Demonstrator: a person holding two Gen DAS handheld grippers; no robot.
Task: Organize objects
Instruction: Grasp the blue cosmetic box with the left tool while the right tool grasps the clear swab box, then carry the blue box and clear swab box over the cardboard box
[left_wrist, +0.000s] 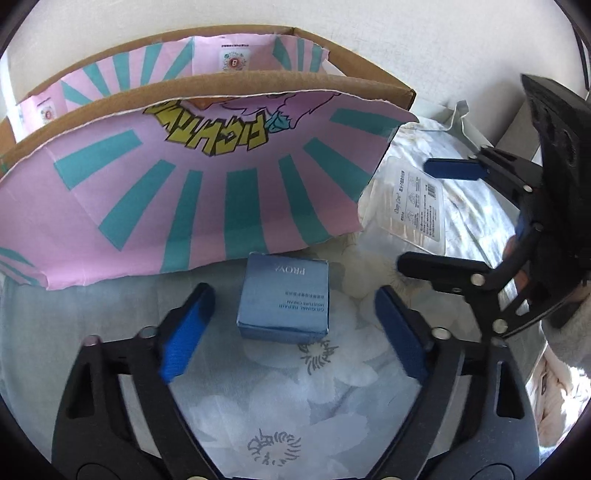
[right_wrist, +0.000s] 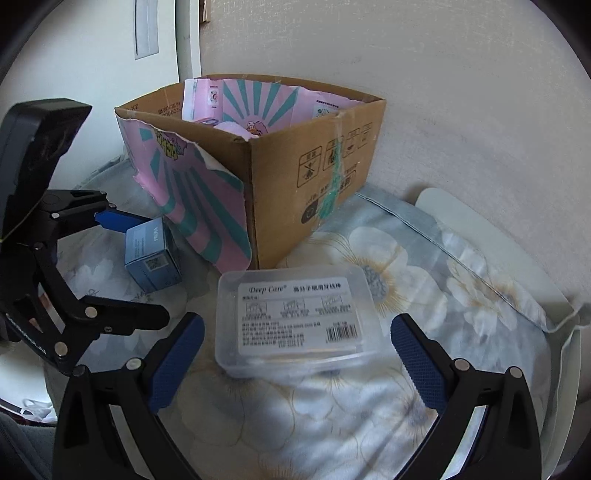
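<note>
A small blue cream box (left_wrist: 283, 298) lies on the flowered cloth just ahead of my open left gripper (left_wrist: 291, 328), between its blue pads and untouched; it also shows in the right wrist view (right_wrist: 151, 254). A clear plastic floss-pick box (right_wrist: 295, 319) with a white label lies ahead of my open right gripper (right_wrist: 297, 365), apart from the pads; it shows in the left wrist view (left_wrist: 413, 206). A brown cardboard box (right_wrist: 314, 166) lined with pink-and-teal printed paper (left_wrist: 184, 192) stands behind both, open at the top.
The flowered cloth (right_wrist: 424, 295) covers the surface. A white wall stands right behind the cardboard box. The pink paper flap hangs down over the box's front. The right gripper shows at the right in the left wrist view (left_wrist: 439, 218).
</note>
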